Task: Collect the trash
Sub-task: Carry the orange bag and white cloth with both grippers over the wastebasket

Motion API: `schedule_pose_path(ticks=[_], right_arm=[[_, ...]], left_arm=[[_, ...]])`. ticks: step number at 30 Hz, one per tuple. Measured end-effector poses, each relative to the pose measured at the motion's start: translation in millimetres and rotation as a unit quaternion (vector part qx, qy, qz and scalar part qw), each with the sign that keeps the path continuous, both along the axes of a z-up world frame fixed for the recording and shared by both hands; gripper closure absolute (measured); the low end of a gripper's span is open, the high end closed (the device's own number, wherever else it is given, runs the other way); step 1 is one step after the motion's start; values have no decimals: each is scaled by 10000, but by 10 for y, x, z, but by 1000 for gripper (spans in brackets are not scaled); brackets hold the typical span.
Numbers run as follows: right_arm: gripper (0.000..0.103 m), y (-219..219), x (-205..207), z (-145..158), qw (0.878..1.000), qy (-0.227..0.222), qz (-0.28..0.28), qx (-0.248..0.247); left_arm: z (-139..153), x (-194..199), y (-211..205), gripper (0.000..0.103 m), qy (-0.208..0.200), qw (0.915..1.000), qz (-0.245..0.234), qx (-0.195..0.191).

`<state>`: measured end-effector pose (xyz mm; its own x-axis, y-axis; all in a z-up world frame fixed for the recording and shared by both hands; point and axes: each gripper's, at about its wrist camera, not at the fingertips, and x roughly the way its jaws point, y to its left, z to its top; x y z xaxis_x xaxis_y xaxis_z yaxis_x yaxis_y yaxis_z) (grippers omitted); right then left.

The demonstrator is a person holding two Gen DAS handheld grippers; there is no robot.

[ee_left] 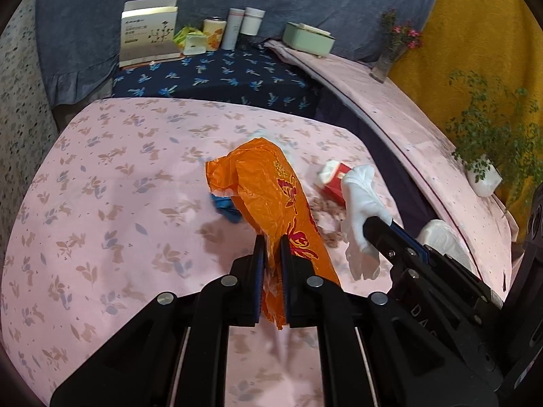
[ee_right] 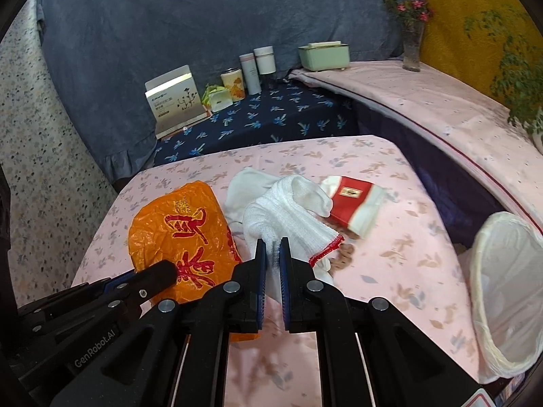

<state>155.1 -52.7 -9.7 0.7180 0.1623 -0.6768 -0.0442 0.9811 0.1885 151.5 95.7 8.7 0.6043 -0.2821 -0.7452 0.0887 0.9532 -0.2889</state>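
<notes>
the pink floral cloth (ee_right: 390, 264) covers a rounded table, soft and matte, printed with small leaves; everything else is placed against it. off its right edge stands a trash bin (ee_right: 505, 291) lined with a thin, crinkled white bag, its mouth tilted toward the cloth; what lies inside cannot be made out. over the cloth's left middle hangs an orange plastic bag (ee_right: 180, 234), glossy and creased, with red characters printed on it, and the left gripper (ee_left: 271, 254) has its jaws pressed together on the bag's lower edge. just right of that, over the cloth's centre, a white knitted glove (ee_right: 288, 217) with a red-stitched cuff is pinched between the pads of the right gripper (ee_right: 273, 257). toward the cloth's far right side lies a red and white cigarette pack (ee_right: 353, 203), boxy and crumpled. a small blue scrap (ee_left: 225, 208), perhaps plastic, shows behind the orange bag in the left wrist view.
</notes>
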Motion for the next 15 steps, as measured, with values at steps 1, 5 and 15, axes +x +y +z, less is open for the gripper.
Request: schedule_pose_path(ticks=[1, 5, 15], right_arm=[[95, -62, -39, 16, 10000, -14, -46, 10], [95, -337, -218, 75, 9996, -78, -254, 53], [95, -1093, -584, 141, 9958, -188, -879, 159]], left_arm=[[22, -26, -74, 95, -22, 10000, -58, 16], [89, -107, -359, 95, -82, 9995, -286, 63], [174, -276, -1100, 95, -206, 9958, -860, 219]])
